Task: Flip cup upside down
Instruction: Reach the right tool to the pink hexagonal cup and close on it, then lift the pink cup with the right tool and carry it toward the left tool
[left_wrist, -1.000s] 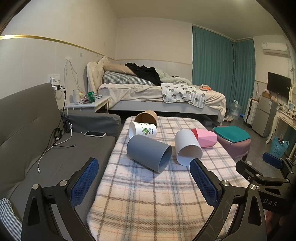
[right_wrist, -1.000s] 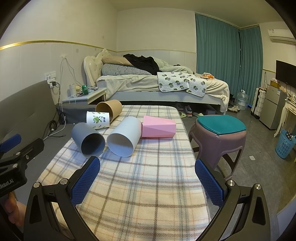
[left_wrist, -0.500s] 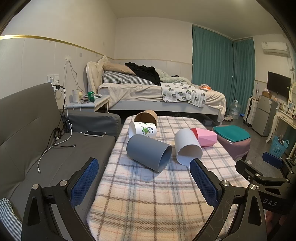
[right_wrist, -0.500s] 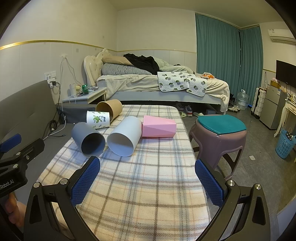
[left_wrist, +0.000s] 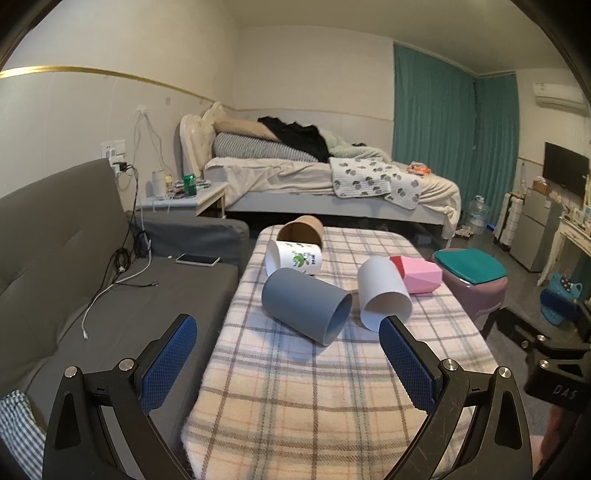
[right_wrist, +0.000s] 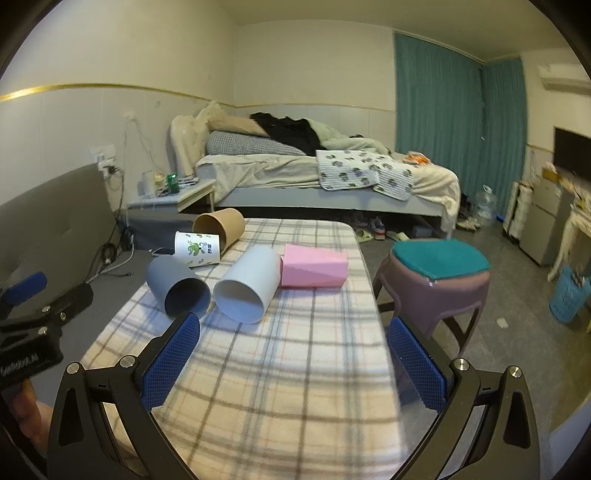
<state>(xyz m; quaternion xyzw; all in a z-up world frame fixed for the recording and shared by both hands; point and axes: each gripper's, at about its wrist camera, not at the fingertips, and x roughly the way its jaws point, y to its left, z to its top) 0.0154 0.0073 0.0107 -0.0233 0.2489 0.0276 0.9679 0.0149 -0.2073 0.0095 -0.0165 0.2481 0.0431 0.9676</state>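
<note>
Several cups lie on their sides on a plaid-covered table (left_wrist: 314, 387): a grey cup (left_wrist: 304, 308) (right_wrist: 177, 290), a white cup (left_wrist: 384, 299) (right_wrist: 249, 290), a pink faceted cup (left_wrist: 421, 275) (right_wrist: 314, 271), a printed white paper cup (left_wrist: 295, 258) (right_wrist: 197, 249) and a brown paper cup (left_wrist: 301, 230) (right_wrist: 219, 225). My left gripper (left_wrist: 288, 354) is open and empty, short of the grey cup. My right gripper (right_wrist: 291, 350) is open and empty, short of the white cup.
A grey sofa (left_wrist: 74, 277) with a phone (left_wrist: 197, 259) and cables runs along the table's left. A purple stool with a teal cushion (right_wrist: 439, 273) stands right of the table. A bed (right_wrist: 314, 177) and nightstand lie beyond.
The right gripper has moved forward and a little left, so the cups look nearer in its view. The left gripper has hardly moved. Both stay open.
</note>
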